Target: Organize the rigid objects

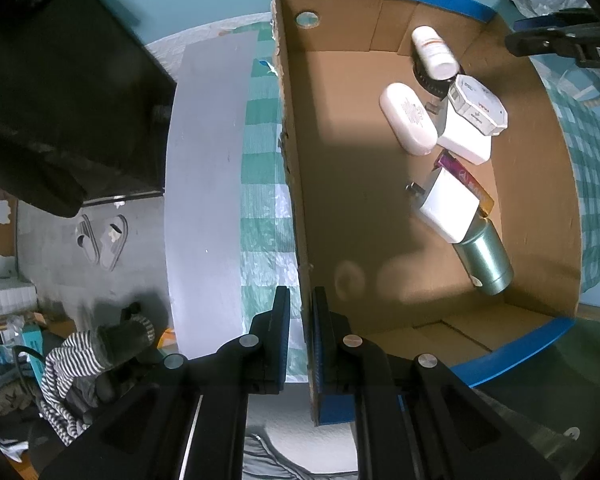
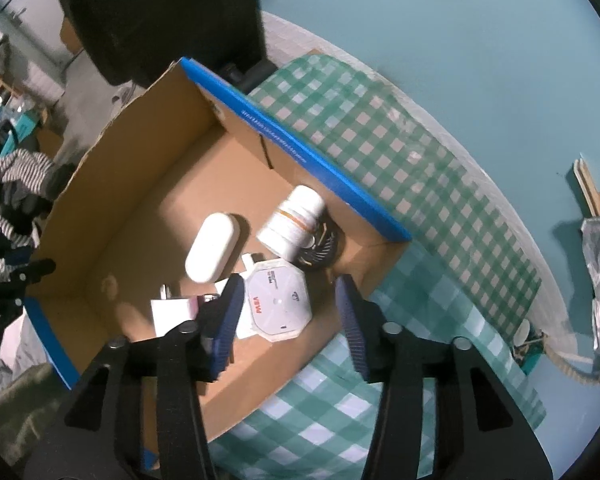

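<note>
Left tool (image 1: 300, 320) clamped on cardboard box (image 1: 292, 184) wall; right tool (image 2: 290, 304) spread apart above octagonal white container (image 2: 280, 304), gripping nothing.

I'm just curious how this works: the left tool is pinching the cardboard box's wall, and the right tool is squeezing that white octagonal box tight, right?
Not quite. The left gripper does pinch the cardboard box wall, but the right gripper is open: in the right wrist view its fingers stand apart above the white octagonal box, not pressing on it.
</note>
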Demonstrator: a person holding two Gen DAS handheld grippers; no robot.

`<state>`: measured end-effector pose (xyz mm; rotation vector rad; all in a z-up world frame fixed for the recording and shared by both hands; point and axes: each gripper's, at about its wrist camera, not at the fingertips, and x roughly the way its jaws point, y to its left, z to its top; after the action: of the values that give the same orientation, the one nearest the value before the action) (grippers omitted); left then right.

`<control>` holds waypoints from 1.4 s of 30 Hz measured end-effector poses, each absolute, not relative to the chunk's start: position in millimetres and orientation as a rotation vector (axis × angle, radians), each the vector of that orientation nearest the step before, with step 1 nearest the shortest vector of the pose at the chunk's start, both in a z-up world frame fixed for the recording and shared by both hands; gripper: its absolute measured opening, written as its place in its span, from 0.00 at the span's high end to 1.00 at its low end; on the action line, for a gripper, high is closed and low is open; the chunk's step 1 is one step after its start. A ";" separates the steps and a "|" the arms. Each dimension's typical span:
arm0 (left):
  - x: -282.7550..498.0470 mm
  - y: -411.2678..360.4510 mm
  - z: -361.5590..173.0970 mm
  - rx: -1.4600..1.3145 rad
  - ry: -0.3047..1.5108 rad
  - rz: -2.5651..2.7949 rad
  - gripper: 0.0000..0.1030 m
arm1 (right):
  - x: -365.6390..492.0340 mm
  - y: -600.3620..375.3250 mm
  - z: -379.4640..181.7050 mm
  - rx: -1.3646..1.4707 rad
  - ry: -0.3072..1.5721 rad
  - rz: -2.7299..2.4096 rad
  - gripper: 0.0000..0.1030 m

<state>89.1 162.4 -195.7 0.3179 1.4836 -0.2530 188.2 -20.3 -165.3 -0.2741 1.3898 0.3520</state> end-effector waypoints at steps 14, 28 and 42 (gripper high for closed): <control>102.8 158.9 -163.9 0.273 1.375 -0.161 0.66 | 168.3 -63.4 -109.5 -0.108 1.291 0.237 0.34; 100.0 107.1 -67.4 0.262 1.125 -0.217 0.16 | 126.0 -113.6 -40.9 0.052 1.106 0.071 0.31; 74.2 48.8 -7.0 0.283 0.969 -0.257 0.07 | 76.0 -154.6 -6.8 0.110 0.986 -0.049 0.31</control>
<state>74.2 48.8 -7.0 0.2826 0.9689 -0.2565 76.0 -154.5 -6.8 0.1096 0.9856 -0.0489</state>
